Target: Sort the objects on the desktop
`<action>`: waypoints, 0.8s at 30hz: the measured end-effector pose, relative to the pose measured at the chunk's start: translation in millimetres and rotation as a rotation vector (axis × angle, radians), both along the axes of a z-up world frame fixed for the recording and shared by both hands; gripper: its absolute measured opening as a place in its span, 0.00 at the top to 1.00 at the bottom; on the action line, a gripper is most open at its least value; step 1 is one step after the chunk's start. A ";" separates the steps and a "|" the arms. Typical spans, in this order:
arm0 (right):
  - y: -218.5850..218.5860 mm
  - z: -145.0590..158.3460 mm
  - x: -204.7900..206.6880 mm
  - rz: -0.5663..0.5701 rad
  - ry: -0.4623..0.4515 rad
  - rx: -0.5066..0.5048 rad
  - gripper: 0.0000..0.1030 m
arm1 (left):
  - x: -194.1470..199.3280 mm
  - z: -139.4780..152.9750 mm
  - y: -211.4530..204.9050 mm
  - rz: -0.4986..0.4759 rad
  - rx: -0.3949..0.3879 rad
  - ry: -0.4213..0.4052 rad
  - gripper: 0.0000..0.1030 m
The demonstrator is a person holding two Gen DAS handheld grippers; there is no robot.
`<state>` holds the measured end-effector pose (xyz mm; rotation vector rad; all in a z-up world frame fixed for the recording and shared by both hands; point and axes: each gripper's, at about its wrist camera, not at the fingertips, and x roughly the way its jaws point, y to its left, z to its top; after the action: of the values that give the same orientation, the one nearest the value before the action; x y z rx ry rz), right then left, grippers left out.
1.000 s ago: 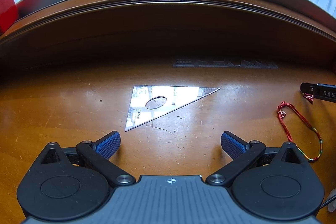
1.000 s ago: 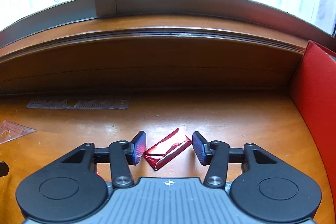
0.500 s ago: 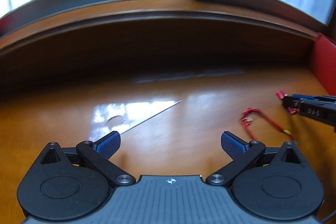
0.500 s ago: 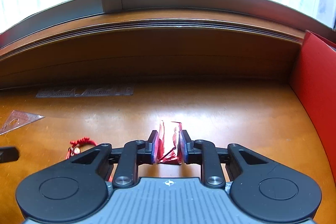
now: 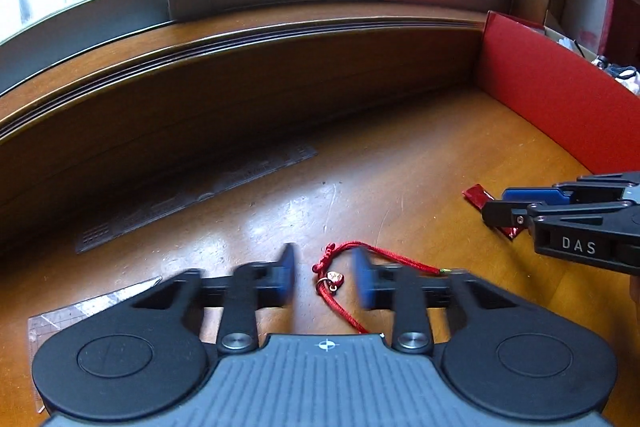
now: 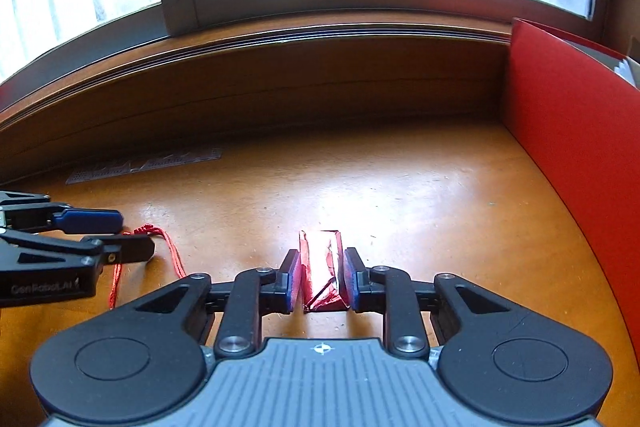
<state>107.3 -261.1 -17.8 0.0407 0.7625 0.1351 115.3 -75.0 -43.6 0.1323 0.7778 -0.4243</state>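
Note:
A red cord bracelet [image 5: 332, 277] with a small charm lies on the wooden desk between the fingers of my left gripper [image 5: 323, 277]. The jaws are blurred, partly closed and stand apart from the cord on both sides. The cord also shows in the right wrist view [image 6: 170, 247]. My right gripper [image 6: 322, 277] is shut on a shiny red foil wrapper [image 6: 322, 267], folded up between the pads. In the left wrist view the right gripper [image 5: 496, 209] holds the wrapper [image 5: 476, 195] at the right.
A red box wall [image 6: 580, 155] stands at the right [image 5: 560, 99]. A clear set square [image 5: 88, 307] lies at the lower left and a dark stencil ruler [image 5: 192, 199] along the back ledge [image 6: 144, 165]. A window sill runs behind.
My left gripper swung right from the set square to the red bracelet and its jaws have narrowed around it. My right gripper closed on the red wrapper and stays closed.

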 end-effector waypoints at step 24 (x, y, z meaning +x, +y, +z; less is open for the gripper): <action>-2.8 7.1 -1.3 -0.055 -0.031 0.001 1.00 | -19.3 30.8 14.9 0.062 -0.102 -0.084 0.94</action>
<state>106.0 -264.0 -10.7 0.0605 0.7296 0.0838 96.0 -60.1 -12.8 0.0303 0.6741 -0.3958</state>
